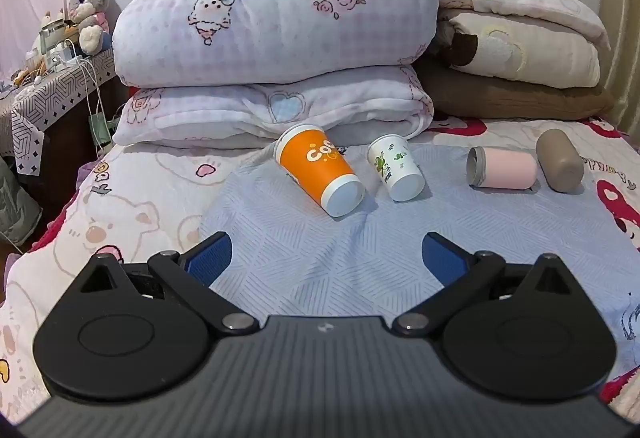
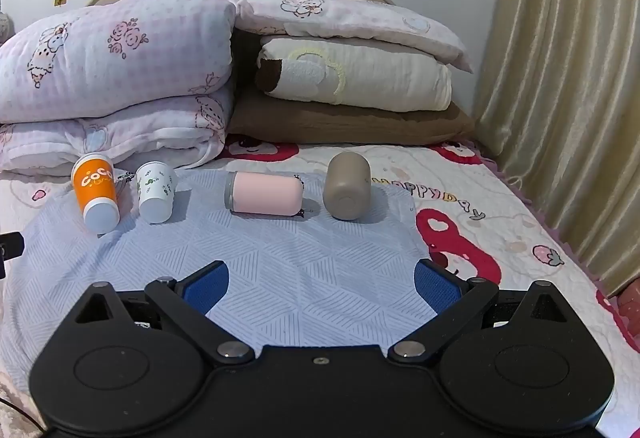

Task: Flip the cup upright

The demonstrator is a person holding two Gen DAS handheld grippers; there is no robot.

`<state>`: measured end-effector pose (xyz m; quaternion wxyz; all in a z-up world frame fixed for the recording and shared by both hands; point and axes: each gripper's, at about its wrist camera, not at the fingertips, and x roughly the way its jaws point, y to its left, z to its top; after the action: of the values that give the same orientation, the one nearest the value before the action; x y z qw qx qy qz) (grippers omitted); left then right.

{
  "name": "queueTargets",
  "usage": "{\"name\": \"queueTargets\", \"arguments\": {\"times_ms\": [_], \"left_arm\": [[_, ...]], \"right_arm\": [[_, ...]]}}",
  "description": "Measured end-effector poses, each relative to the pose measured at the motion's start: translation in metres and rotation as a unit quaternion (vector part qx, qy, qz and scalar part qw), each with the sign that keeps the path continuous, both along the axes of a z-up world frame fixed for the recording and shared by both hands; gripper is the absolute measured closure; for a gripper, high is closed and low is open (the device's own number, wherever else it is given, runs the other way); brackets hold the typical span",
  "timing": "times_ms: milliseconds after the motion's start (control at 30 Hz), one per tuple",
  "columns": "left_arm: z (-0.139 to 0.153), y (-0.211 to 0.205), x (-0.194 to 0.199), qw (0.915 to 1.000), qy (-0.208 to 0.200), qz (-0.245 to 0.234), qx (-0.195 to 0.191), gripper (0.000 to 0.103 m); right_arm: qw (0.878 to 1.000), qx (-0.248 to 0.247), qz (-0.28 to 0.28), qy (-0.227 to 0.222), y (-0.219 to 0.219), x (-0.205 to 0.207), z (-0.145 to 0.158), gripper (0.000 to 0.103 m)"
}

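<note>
Several cups lie on their sides on a pale blue cloth point(image 1: 320, 258) on the bed. An orange paper cup point(image 1: 318, 170) point(image 2: 96, 194) lies at the left, its base toward me. A small white paper cup point(image 1: 396, 168) point(image 2: 156, 192) lies beside it. A pink cup point(image 1: 502, 171) point(image 2: 264, 194) and a taupe cup point(image 1: 559, 160) point(image 2: 347, 186) lie to the right. My left gripper point(image 1: 326, 258) is open and empty, short of the paper cups. My right gripper point(image 2: 322, 288) is open and empty, short of the pink and taupe cups.
Folded quilts and pillows point(image 1: 272, 38) point(image 2: 352, 70) are stacked against the headboard behind the cups. A bedside table point(image 1: 52, 94) with a plush rabbit and cables stands at the left. A curtain point(image 2: 560, 78) hangs at the bed's right edge.
</note>
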<state>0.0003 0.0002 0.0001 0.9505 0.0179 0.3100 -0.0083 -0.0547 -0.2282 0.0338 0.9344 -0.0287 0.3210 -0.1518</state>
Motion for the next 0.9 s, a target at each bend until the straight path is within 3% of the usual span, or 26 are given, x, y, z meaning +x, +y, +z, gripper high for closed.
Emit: {"name": "queueTargets", "arguments": {"times_ms": [67, 900], "left_arm": [[0.000, 0.000, 0.000, 1.0000, -0.002, -0.001, 0.000, 0.000], [-0.006, 0.002, 0.000, 1.0000, -0.004, 0.005, 0.004, 0.000]], "right_arm": [[1.000, -0.021, -0.001, -0.005, -0.001, -0.002, -0.002, 0.002], [1.000, -0.007, -0.001, -0.006, 0.004, -0.001, 0.001, 0.002]]}}
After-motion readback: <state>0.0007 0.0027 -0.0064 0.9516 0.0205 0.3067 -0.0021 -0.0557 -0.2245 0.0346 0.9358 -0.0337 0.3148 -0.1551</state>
